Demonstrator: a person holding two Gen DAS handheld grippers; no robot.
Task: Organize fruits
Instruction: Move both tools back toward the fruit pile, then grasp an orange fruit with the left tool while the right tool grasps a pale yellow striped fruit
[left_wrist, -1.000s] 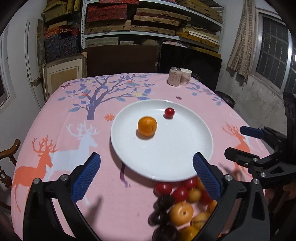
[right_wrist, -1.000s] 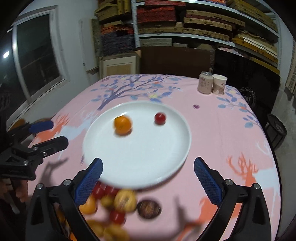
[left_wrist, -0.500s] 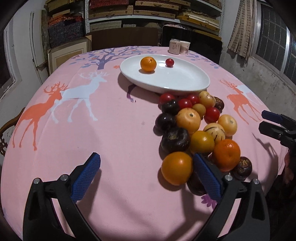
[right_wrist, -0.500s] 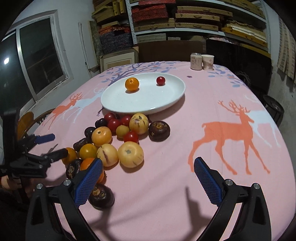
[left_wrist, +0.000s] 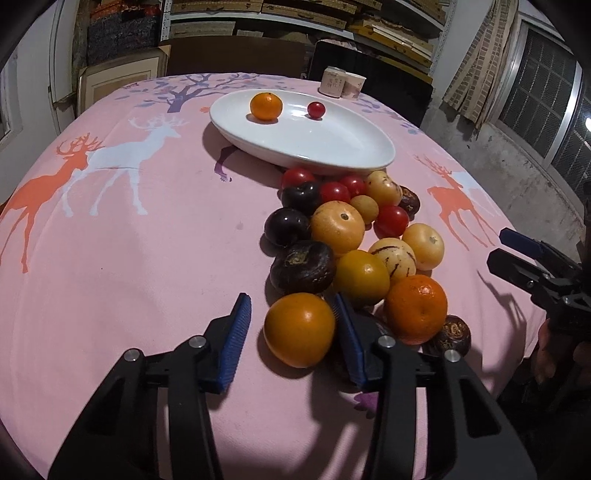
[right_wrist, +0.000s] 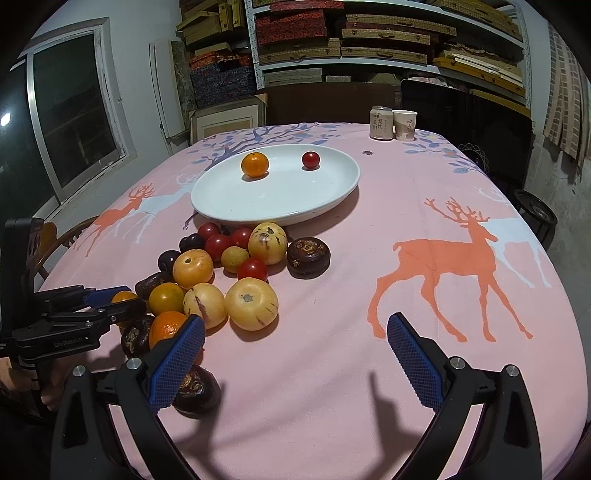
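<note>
A pile of fruit lies on the pink deer tablecloth in front of a white oval plate (left_wrist: 332, 147). The plate holds a tangerine (left_wrist: 266, 106) and a cherry tomato (left_wrist: 316, 109). My left gripper (left_wrist: 291, 325) stands around the nearest orange fruit (left_wrist: 299, 334); its right pad touches the fruit, its left pad stands apart from it. My right gripper (right_wrist: 295, 354) is open and empty above bare cloth, right of the pile; a dark fruit (right_wrist: 195, 391) lies by its left finger. The left gripper also shows in the right wrist view (right_wrist: 110, 301).
A drink can (right_wrist: 381, 123) and a paper cup (right_wrist: 404, 125) stand at the table's far edge. Shelves with boxes fill the back wall. A wooden chair (right_wrist: 62, 240) is at the table's left side. The table's near edge is close below both grippers.
Both grippers drew back from the plate to the near side of the table. The left jaws have narrowed around the nearest orange fruit. The right gripper stays open.
</note>
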